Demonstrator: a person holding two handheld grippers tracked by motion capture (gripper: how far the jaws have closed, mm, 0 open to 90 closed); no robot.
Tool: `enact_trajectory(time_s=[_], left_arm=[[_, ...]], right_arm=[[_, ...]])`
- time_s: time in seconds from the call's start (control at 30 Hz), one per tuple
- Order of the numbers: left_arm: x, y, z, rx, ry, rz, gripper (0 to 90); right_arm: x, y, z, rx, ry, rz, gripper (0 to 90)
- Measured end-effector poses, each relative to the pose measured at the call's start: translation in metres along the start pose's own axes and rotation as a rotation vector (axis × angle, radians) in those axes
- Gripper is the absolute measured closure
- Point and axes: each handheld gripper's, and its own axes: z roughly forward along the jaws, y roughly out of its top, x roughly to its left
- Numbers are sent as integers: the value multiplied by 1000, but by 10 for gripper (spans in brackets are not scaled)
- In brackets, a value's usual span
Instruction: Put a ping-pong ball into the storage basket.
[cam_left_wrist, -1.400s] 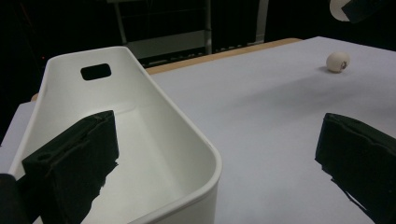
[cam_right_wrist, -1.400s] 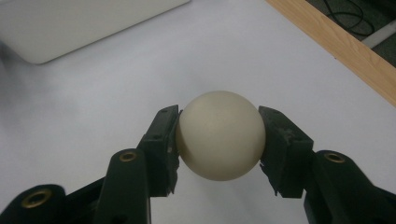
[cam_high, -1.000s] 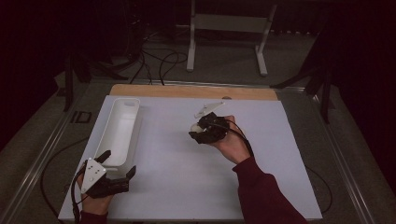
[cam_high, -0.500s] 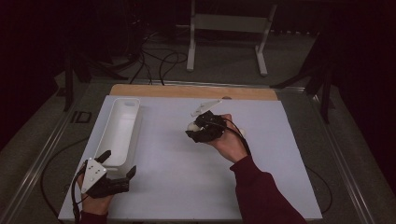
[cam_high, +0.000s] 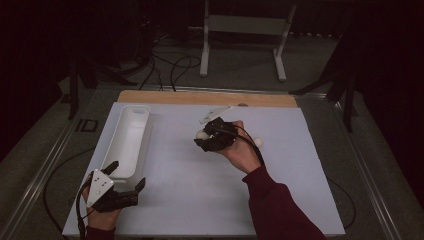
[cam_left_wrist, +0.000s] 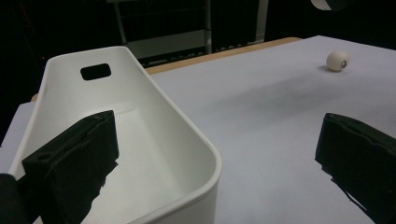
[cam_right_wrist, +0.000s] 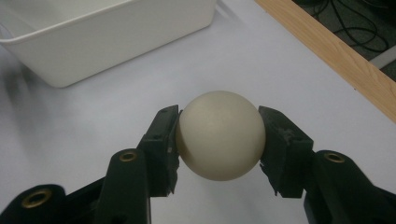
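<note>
Cream ball (cam_right_wrist: 220, 135) clamped by right hand-held gripper (cam_right_wrist: 219, 140); second ball (cam_left_wrist: 337, 60) elsewhere.

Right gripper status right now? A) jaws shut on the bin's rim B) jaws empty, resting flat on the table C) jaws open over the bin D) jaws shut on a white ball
D: in the right gripper view the right gripper has its two jaws pressed against either side of the white ball, above the white sheet, with the white bin apart from it farther back.
</note>
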Motion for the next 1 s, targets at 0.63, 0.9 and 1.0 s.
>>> enact_trajectory(time_s=[0.63, 0.9, 1.0], left_arm=[[0, 0, 0, 1, -2, 1, 2], [0, 0, 0, 1, -3, 2, 2], [0, 0, 0, 1, -3, 0, 2]], right_arm=[[3, 12, 3, -11, 8, 5, 501], [6, 18, 7, -20, 10, -10, 502], [8, 20, 9, -21, 11, -18, 502]])
